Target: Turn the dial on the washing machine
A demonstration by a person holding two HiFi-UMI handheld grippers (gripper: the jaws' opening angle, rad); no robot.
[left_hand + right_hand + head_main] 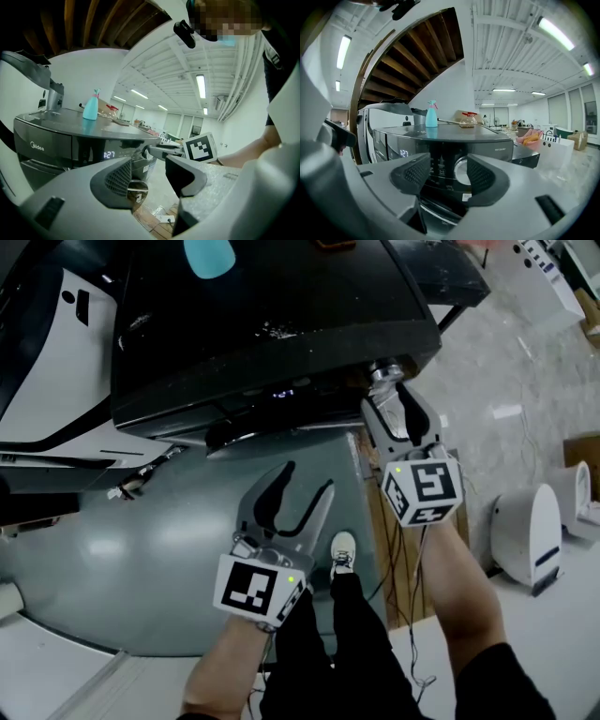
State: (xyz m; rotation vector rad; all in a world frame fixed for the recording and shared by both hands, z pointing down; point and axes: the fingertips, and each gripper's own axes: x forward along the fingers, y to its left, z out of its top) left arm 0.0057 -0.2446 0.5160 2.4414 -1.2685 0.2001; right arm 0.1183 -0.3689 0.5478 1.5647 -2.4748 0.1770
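1. Head view: the right gripper (389, 395) is held at the dial (382, 369) on the front right corner of the washing machine (281, 324). The dial is best centred between the jaws before they are closed and twisted. The left gripper (307, 479) is kept low, well apart from it.
2. Left gripper view: the jaws are spread, and nothing is held between them.
3. Right gripper view: the jaws are spread wide. The dial is seen just beyond them, nearer the right jaw, and is judged not yet pinched.

left gripper (307, 479): grey body, two curved jaws with black tips
right gripper (389, 397): same grey build
pads (410, 173): black, fine mesh texture
left cube (258, 589): white, black square markers, small green light
right cube (424, 488): same markings, green light too
trousers (347, 643): black, right beside left cube
shoe (343, 552): white, just past left cube
sleeve (276, 47): black, short
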